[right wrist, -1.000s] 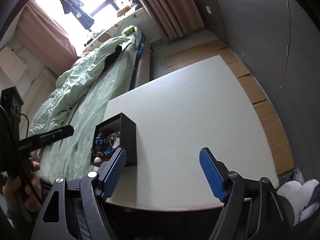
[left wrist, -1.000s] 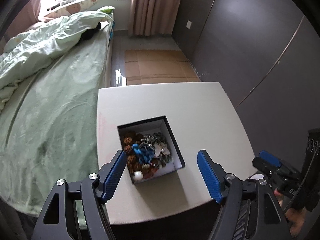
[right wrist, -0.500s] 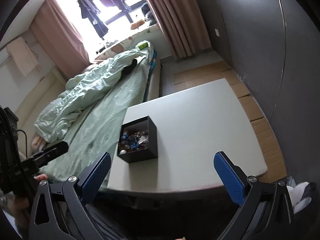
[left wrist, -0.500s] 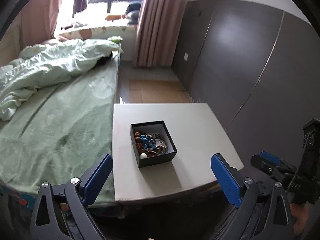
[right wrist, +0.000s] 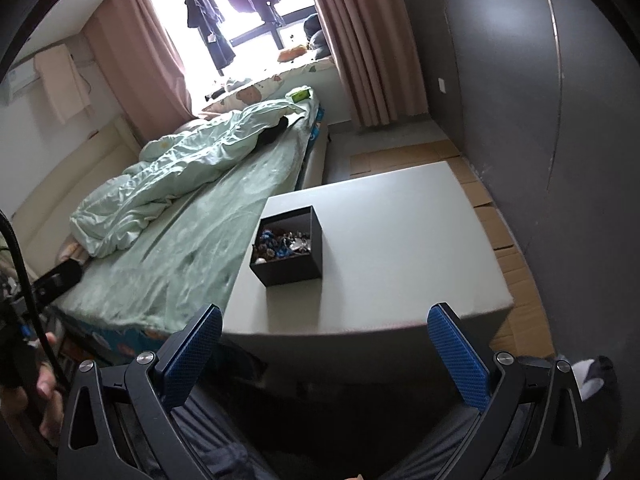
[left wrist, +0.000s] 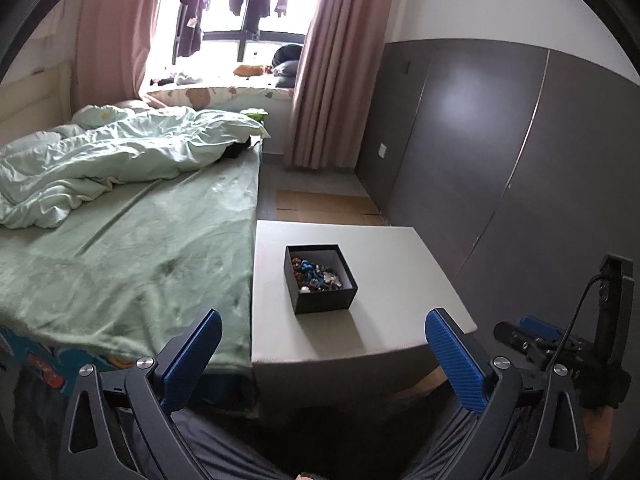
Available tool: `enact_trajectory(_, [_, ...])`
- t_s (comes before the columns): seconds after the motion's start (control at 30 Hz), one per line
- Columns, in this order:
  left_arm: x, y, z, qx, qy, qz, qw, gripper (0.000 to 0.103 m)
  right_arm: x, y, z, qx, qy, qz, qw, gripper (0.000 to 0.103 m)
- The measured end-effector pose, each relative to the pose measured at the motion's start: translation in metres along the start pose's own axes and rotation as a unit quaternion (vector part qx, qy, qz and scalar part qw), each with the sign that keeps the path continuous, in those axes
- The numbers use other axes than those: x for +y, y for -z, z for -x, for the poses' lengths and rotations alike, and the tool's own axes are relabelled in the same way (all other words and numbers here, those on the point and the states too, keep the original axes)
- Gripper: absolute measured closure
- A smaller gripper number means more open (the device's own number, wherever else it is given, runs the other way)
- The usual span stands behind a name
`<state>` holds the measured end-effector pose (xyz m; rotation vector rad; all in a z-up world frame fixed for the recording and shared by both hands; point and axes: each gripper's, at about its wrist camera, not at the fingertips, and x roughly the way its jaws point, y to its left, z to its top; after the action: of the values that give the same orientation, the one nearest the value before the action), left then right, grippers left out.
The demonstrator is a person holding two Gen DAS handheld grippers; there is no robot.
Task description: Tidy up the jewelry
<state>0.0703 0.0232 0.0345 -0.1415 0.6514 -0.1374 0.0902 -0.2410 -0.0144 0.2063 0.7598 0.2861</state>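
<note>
A black open box (left wrist: 320,278) holding a jumble of jewelry (left wrist: 316,274), brown beads, blue and silver pieces, stands on a white table (left wrist: 392,264). It also shows in the right wrist view (right wrist: 287,246). My left gripper (left wrist: 324,356) is open and empty, held back from the table's near edge, well short of the box. My right gripper (right wrist: 325,354) is open and empty, also back from the near edge. The right gripper shows at the lower right of the left wrist view (left wrist: 532,332).
A bed with green sheet (left wrist: 132,256) and rumpled duvet (left wrist: 108,160) abuts the table's left side. A grey wall (left wrist: 520,152) runs along the right. Cardboard (left wrist: 324,204) lies on the floor beyond the table. Pink curtains and a window are at the back.
Both grippers have pulled back and up from the box and table, so the box now looks small and far. Both jaws have opened wider.
</note>
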Motion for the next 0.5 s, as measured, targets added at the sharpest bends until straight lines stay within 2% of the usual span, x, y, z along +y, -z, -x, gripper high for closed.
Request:
enact_trajectory(0.17, [0.002, 0.009, 0.011, -0.006, -0.011, 0.003, 0.9999, 0.001, -0.001, 0.01, 0.02, -0.014, 0.009, -0.001, 1.0, 0.0])
enact_trajectory(0.5, [-0.004, 0.015, 0.024, -0.018, -0.02, -0.013, 0.9996, 0.001, 0.008, 0.009, 0.038, -0.029, 0.009, 0.009, 0.999, 0.0])
